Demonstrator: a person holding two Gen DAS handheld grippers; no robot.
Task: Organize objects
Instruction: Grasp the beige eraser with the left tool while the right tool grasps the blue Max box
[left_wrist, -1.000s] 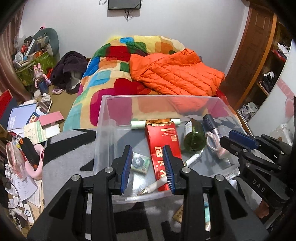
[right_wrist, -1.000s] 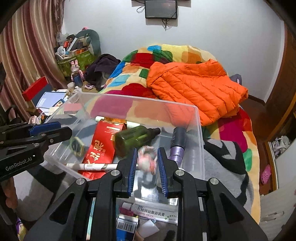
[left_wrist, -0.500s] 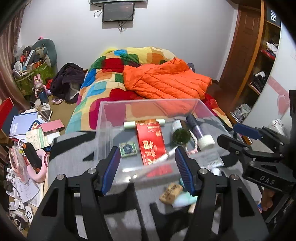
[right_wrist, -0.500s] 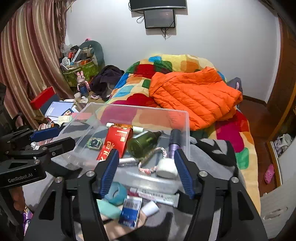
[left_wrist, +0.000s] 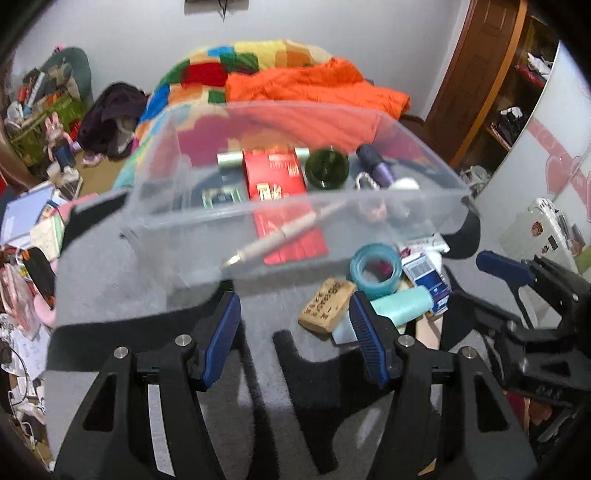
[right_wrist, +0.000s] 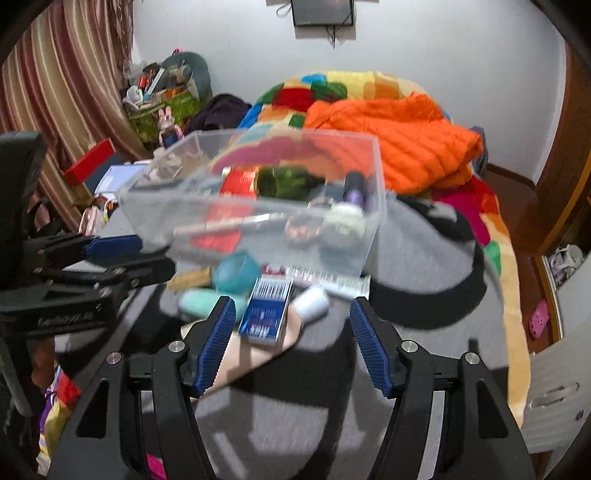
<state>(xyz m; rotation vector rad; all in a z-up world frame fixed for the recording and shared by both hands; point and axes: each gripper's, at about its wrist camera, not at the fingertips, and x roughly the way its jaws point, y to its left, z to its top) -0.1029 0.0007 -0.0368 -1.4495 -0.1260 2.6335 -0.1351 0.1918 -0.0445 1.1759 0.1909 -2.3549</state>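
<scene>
A clear plastic bin (left_wrist: 369, 221) (right_wrist: 325, 258) stands on a grey and black blanket. It holds a red box (left_wrist: 275, 177), a green bottle (left_wrist: 327, 170), a purple-capped bottle (left_wrist: 376, 168), a pen (left_wrist: 280, 236) and a small card. In front of it lie a teal tape roll (left_wrist: 375, 269) (right_wrist: 236, 271), a cork block (left_wrist: 327, 306), a mint tube (left_wrist: 399, 304), a blue box (right_wrist: 267, 310) and a white tube (right_wrist: 328, 282). My left gripper (left_wrist: 295, 336) is open and empty, just short of the cork block. My right gripper (right_wrist: 291, 345) is open and empty, before the blue box.
A bed with a patchwork quilt and an orange jacket (right_wrist: 391, 140) lies behind the bin. Books, papers and a red box (right_wrist: 88, 166) clutter the floor at left. A wooden door (left_wrist: 476, 74) and shelves stand at right.
Both grippers have opened wide and pulled back out of the bin. The right one let go of the pink-and-white thing it held over the bin. The loose items before the bin have come into view.
</scene>
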